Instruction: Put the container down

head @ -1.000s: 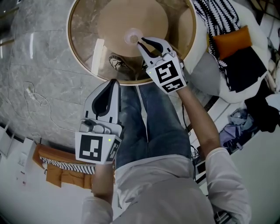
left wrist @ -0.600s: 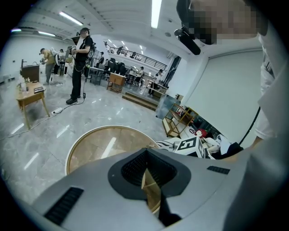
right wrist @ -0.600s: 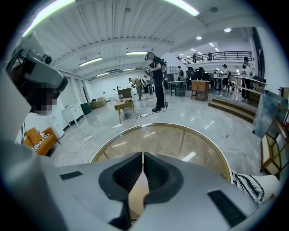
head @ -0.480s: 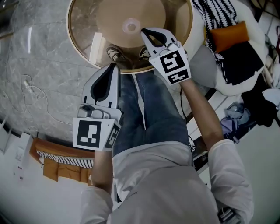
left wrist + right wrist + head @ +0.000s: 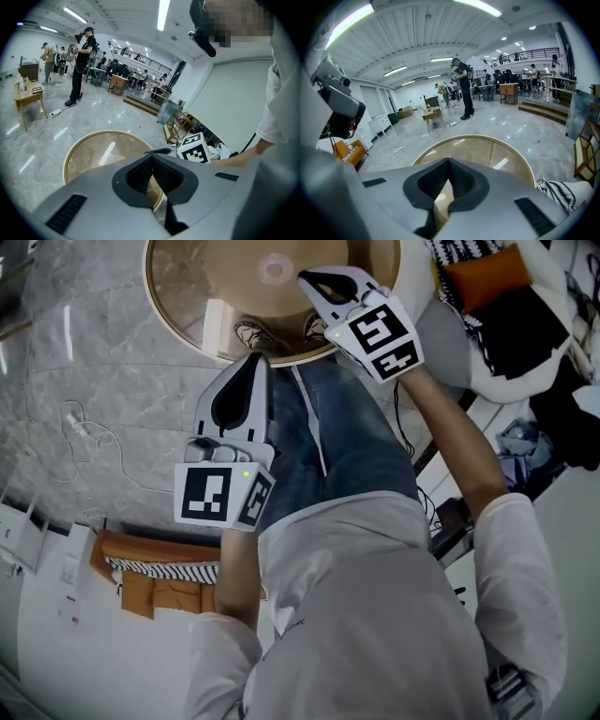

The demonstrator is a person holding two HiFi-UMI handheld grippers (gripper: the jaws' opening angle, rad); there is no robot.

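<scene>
Closest in, the left gripper [image 5: 253, 364] hangs shut and empty over the person's thigh, short of the table's near rim (spare for this job, by the look of it, so kept out of the way). Further out, the right gripper [image 5: 309, 279] sits above the round glass table [image 5: 183, 292]; its jaws have just been closing and meet on nothing. Just beyond its tips stands the container [image 5: 275, 268], apparently a small clear cup, well inside the rim, so it seems safely set down. Bare tabletop lies round it, while cushions [image 5: 483, 273] crowd the table's right side.
</scene>
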